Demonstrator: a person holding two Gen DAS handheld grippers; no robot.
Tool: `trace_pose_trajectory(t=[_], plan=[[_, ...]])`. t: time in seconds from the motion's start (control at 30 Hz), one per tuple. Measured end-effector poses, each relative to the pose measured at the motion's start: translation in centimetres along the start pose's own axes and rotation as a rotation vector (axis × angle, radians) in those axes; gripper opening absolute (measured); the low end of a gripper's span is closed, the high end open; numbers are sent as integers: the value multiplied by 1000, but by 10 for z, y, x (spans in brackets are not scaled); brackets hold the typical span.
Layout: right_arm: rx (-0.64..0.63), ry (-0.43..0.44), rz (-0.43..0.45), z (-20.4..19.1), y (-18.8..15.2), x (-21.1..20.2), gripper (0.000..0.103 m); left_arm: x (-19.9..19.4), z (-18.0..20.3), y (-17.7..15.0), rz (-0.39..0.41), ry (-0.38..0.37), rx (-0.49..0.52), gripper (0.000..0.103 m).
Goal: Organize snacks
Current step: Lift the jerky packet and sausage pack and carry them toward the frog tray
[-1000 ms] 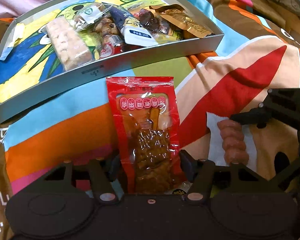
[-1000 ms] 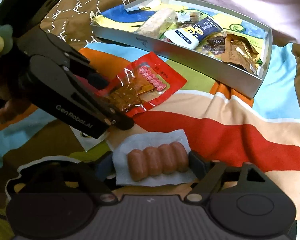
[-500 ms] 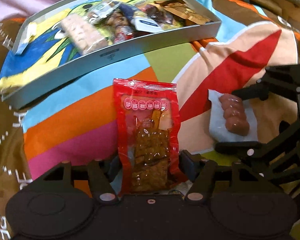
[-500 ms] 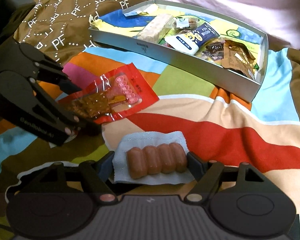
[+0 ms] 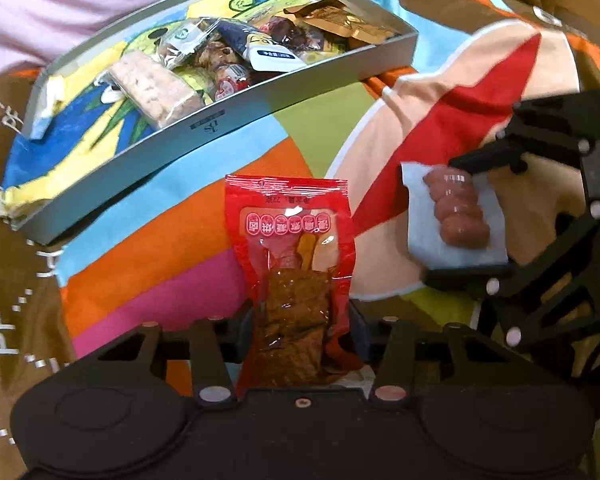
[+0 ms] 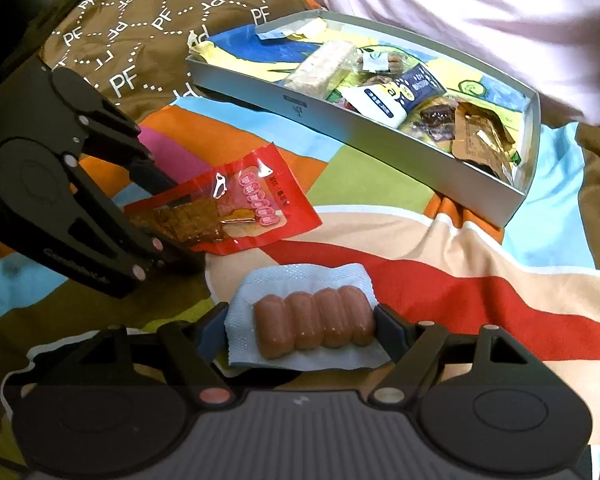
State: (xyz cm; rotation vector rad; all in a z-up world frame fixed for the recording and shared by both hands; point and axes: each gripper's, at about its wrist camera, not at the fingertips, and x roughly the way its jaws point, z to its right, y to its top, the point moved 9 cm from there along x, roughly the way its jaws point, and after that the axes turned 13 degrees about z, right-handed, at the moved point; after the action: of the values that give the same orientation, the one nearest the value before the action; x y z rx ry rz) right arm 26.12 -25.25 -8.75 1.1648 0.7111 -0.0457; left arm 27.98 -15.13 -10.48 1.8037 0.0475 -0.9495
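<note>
Snack pouch [image 5: 296, 280], red, lies on the striped bedspread [image 5: 172, 248] just short of the tray's [image 5: 228, 128] near wall, long axis running straight out from your left gripper [image 5: 302, 328]. Its jaws are closing with the pouch's near end between them. Your right gripper [image 6: 300, 328] straddles the sausage pack [image 6: 314, 322] crosswise, fingers wide, pads at both ends; grip unclear. Left is lined up with the tray.
</note>
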Motion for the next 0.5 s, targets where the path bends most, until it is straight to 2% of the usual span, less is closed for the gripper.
trace_pose_trajectory(t=[0.1,0.23,0.5], plan=[[-20,-6,5,-3,0,-1,80,-7,-1,-6,-15,8,6,49],[-52,-7,18,-10,3,-3,80,-20,-9,-12,-10,45,-40,47],[-193,-31,87,-30,12,-10,80,-49,-22,-32,100,238,-106,46]])
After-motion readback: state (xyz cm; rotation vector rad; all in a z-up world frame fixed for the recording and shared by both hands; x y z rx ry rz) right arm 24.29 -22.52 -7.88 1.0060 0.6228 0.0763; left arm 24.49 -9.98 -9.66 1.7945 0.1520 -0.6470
